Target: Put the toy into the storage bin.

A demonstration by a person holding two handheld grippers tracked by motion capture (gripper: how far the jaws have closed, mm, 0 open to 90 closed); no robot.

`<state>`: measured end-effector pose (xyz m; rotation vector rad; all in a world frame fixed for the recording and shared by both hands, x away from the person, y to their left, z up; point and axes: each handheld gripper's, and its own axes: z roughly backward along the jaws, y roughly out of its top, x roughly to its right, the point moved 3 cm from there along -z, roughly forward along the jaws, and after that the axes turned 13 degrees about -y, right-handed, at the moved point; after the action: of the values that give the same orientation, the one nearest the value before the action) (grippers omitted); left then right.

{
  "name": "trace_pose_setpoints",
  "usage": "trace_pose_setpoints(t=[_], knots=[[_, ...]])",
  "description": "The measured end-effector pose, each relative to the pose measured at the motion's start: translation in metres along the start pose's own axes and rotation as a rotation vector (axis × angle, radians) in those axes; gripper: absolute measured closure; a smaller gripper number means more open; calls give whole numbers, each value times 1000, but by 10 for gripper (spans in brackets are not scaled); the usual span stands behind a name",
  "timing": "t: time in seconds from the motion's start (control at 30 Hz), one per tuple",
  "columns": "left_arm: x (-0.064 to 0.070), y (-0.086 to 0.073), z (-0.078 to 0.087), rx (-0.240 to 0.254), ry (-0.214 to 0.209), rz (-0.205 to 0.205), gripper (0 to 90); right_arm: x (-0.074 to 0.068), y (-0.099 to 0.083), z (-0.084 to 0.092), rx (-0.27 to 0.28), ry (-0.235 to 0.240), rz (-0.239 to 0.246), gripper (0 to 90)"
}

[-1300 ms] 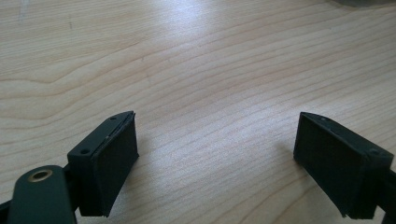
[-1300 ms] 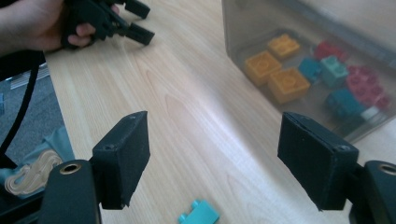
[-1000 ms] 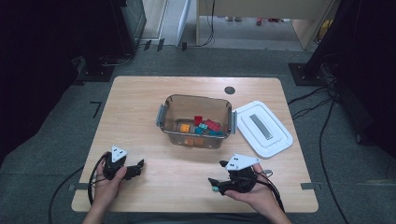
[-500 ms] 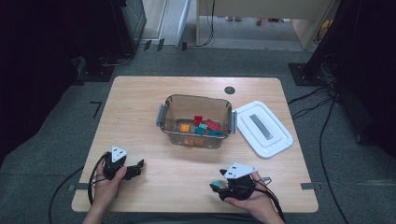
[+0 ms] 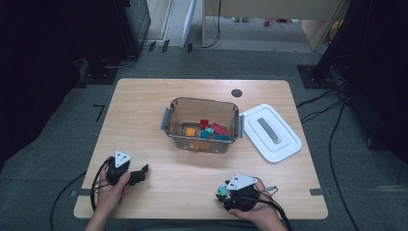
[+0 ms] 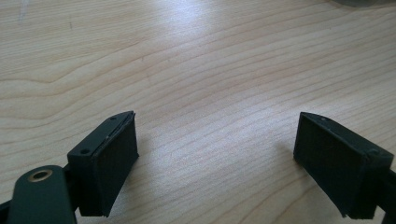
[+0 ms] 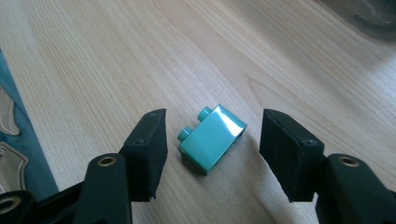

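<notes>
Item: teal brick [image 7: 212, 137], two studs, lying on its side on the desk [image 5: 159, 192], at the near edge on the right. In the high view it shows as a teal spot [image 5: 222, 191] at the tip of the right gripper [image 5: 226, 193].

Relation to jaws: the brick sits between the two black jaws of the right gripper [image 7: 212, 154], touching neither pad. There is a gap on each side, slightly narrower toward the jaw at picture left. Its long axis runs slantwise across the gap, studs pointing up and left in the right gripper view, so the pads would meet it askew unless the hand turns a little. These jaws have just been closing and stand partly closed around the brick, not yet grasping it.

Left gripper [image 5: 139, 173]: resting near the desk's left front corner, jaws wide and released, nothing but bare wood between them. It is well apart from the brick; the right hand is far nearer.

Also present: clear bin [image 5: 168, 120] mid-desk holding red, orange and teal bricks; white lid [image 5: 284, 144] just right of it.

Writing: none readable on any item.
</notes>
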<state>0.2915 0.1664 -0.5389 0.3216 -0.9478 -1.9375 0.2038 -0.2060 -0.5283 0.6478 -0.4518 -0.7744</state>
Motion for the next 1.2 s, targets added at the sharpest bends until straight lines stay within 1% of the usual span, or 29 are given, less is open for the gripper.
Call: trace_pose_setpoints(t=[0.03, 0.1, 0.17, 0.33, 0.37, 0.4, 0.43, 0.47, 0.57, 0.77, 0.87, 0.9, 0.93, 1.0, 1.13, 1.2], knots=[[0, 0, 0, 2, 0, 1, 135, -1, 0, -2, -4, -9, 13, 458], [0, 0, 0, 0, 0, 0, 135, -2, -1, -2, -7, -2, 24, 521], [0, 0, 0, 0, 0, 0, 135, -3, -1, -2, -2, 7, 37, 549], [0, 0, 0, 1, 0, 0, 135, 1, -2, -3, 3, 5, 40, 567], [0, 0, 0, 1, 0, 1, 135, 5, -3, -3, 9, -8, 37, 610], [0, 0, 0, 1, 0, 1, 135, 5, -3, -3, 9, -8, 37, 610], [0, 0, 0, 0, 0, 0, 135, 8, -3, -4, 2, -18, 11, 568], [0, 0, 0, 0, 0, 0, 135, 8, -3, -4, 2, -18, 11, 568], [0, 0, 0, 2, 0, 2, 135, 11, -4, -4, 3, -23, -8, 570], [0, 0, 0, 2, 0, 1, 135, 9, -2, -9, 30, -10, -1, 556], [0, 0, 0, 0, 0, 0, 135, 9, 0, -11, 39, -5, 1, 580], [0, 0, 0, 0, 0, -1, 135, 8, 0, -11, 44, -2, 0, 601], [0, 0, 0, 1, 0, 1, 135, 8, 0, -12, 50, -1, 0, 650], [0, 0, 0, 2, 0, 1, 135, 9, 0, -12, 49, -3, -4, 675], [0, 0, 0, 0, -1, -1, 135, 9, 0, -11, 46, 4, -6, 676], [0, 0, 0, 1, 0, 0, 135, 9, 1, -11, 43, 18, -9, 676]])
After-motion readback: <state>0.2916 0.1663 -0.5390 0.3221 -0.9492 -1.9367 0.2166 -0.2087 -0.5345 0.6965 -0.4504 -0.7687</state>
